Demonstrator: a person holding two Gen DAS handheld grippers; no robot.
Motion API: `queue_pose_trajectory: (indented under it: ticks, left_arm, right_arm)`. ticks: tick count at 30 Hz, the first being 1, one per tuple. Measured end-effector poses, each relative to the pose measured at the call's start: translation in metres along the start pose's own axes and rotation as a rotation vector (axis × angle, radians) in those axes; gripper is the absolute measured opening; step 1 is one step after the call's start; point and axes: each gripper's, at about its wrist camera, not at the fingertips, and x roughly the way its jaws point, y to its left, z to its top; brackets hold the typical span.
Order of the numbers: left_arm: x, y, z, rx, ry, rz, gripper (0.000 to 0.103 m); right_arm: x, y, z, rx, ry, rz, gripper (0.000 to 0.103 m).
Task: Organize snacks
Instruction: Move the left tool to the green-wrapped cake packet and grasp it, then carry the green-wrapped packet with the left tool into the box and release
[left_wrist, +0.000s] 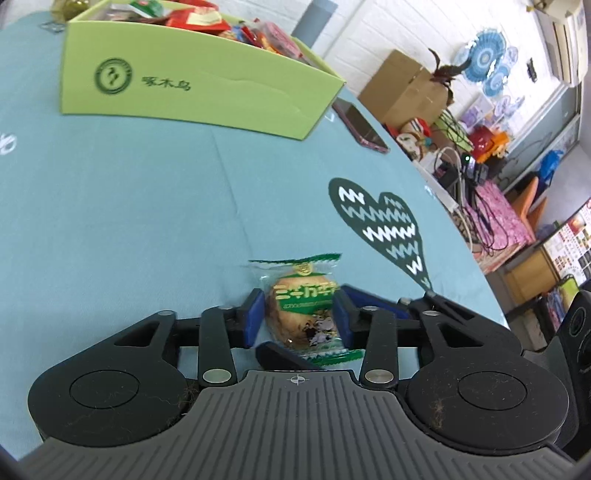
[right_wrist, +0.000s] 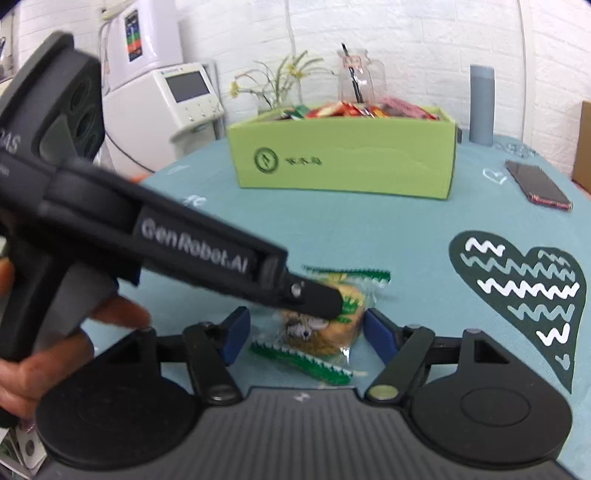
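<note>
Beside "GenRobot.AI" lettering, left gripper (left_wrist: 297, 317) fingers clamp snack (left_wrist: 304, 314); right gripper (right_wrist: 306, 332) fingers apart.

The snack packet (left_wrist: 301, 314) lies on the tablecloth (left_wrist: 129, 206) — box (left_wrist: 192, 88) behind it, phone (left_wrist: 360, 125) right of the box.

Both wrist cams sit low behind their jaws, close over the table. Each frames the same snack packet (left_wrist: 303, 314) between its blue pads, green box (right_wrist: 343, 162) beyond (left view tilted).
</note>
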Motion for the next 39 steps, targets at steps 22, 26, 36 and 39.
queue_pose_trajectory:
  ticks: [22,26,36,39]
  left_arm:
    - [-0.018,-0.019,0.045,0.04,-0.147,-0.009,0.014]
    - [-0.024,-0.029,0.113,0.098,-0.268,0.02,0.015]
    - [0.046,0.02,0.253,0.097,-0.279,0.109,0.016]
    - [0.068,0.04,0.255,0.077,-0.234,0.123,0.018]
  right_arm:
    - [0.003,-0.005,0.049,-0.086,-0.095,-0.065,0.074]
    - [0.029,-0.016,0.115,-0.173,-0.194,-0.083,0.074]
    - [0.161,-0.075,0.22,-0.153,-0.152,-0.02,0.074]
    - [0.188,-0.081,0.214,-0.155,-0.104,-0.009,0.074]
